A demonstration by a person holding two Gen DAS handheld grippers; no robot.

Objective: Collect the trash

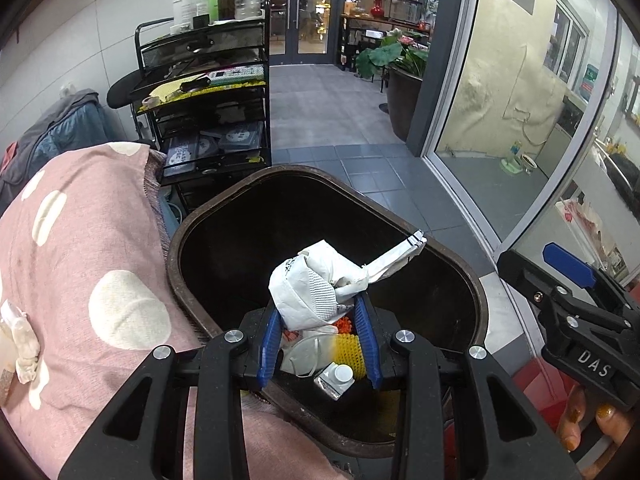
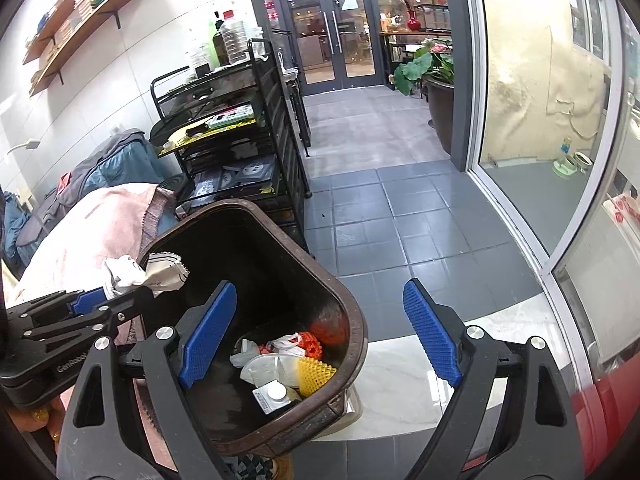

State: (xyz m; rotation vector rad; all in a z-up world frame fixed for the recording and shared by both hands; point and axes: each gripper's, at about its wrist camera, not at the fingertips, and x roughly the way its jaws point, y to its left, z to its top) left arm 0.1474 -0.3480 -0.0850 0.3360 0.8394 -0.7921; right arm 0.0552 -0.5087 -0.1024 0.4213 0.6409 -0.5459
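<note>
A crumpled white paper bag [image 1: 316, 280] is clamped between the blue pads of my left gripper [image 1: 320, 320], just above the opening of a brown trash bin [image 1: 176, 248]. The right wrist view shows the same bag [image 2: 160, 272] sticking out of the left gripper [image 2: 92, 300] over the bin's far left rim. Down in the bin lie a yellow spiky piece [image 2: 316, 372], a small white carton [image 2: 272, 396], a white mask [image 2: 268, 364] and orange scraps [image 2: 312, 340]. My right gripper [image 2: 320, 292] is open and holds nothing. The bin's right rim [image 2: 352, 320] passes between its pads without touching them.
A pink cloth with pale dots [image 1: 80, 260] lies left of the bin. Behind it stands a black mesh cart [image 1: 208, 120] with bottles on top. A glass sliding door [image 1: 500, 120] runs along the right, a large potted plant [image 1: 404, 96] stands beyond, and the floor is grey tile [image 2: 380, 220].
</note>
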